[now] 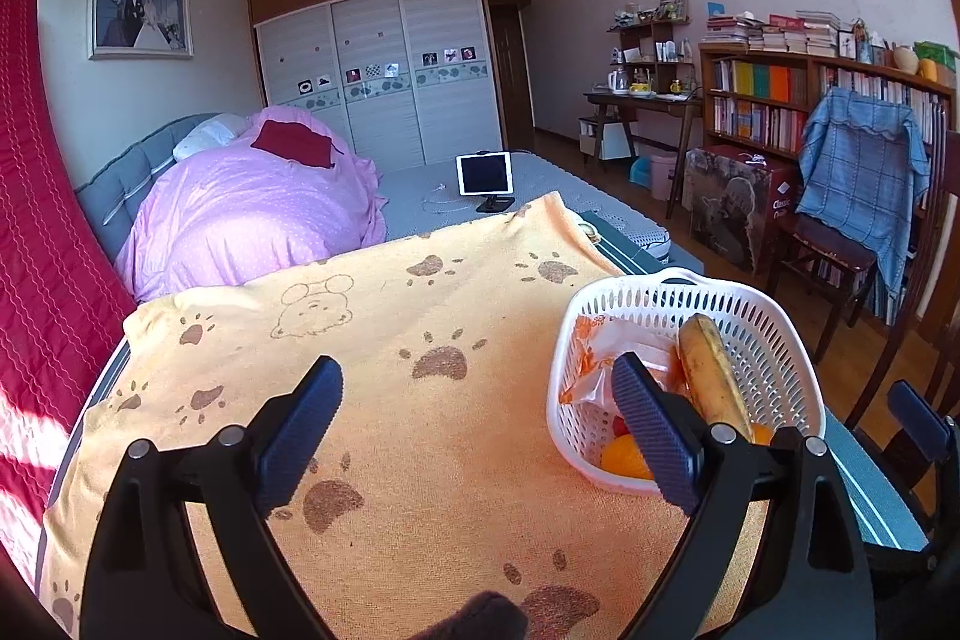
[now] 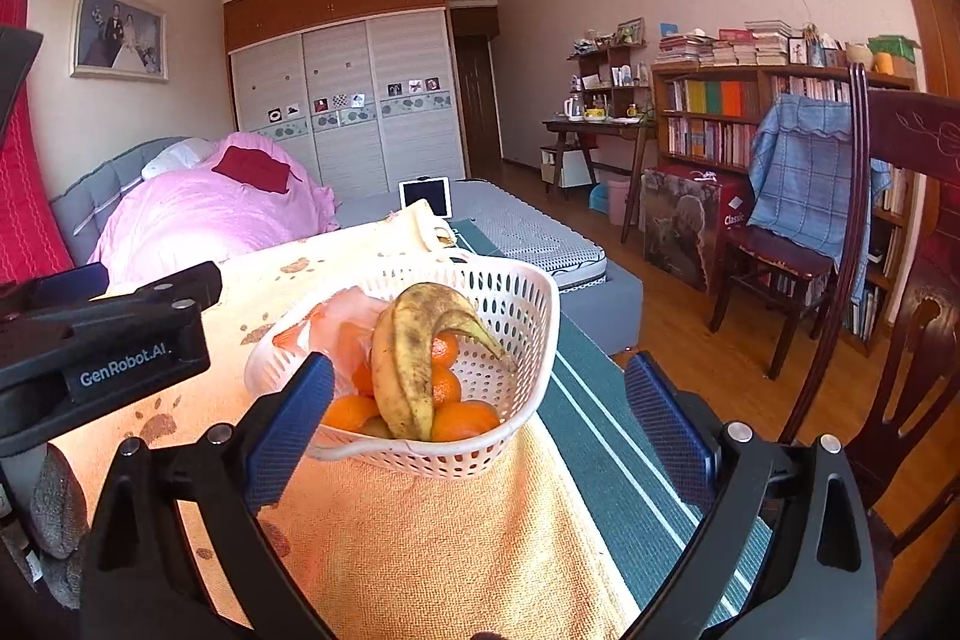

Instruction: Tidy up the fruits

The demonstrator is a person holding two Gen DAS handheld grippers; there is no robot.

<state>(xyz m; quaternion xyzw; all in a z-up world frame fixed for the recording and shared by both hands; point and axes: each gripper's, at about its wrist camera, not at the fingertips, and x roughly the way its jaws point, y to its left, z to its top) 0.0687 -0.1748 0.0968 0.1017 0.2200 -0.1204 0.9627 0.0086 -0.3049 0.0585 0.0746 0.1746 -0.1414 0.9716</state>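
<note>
A lived-in home bedroom. Ahead of the grippers lies a grey upholstered bed (image 1: 420, 184) heaped with a pink dotted quilt (image 1: 252, 214); beyond it stands a white sliding-door wardrobe with a wooden top (image 1: 372, 64). A framed wedding photograph (image 1: 141, 10) hangs on the wall to the left, and to the right a wooden bookcase packed with books (image 2: 732, 112) adjoins a small dark wooden desk (image 2: 594, 130).

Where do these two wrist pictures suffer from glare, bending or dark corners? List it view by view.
Left wrist view: fisheye bending curves the red quilted panel, the corners go black, and sun stripes fall on that panel's lower part. Right wrist view: the orange paw-print towel glares pale left of the white perforated plastic basket, and the dark wooden chair back bows; the brown-spotted yellow bananas stay sharp.
</note>
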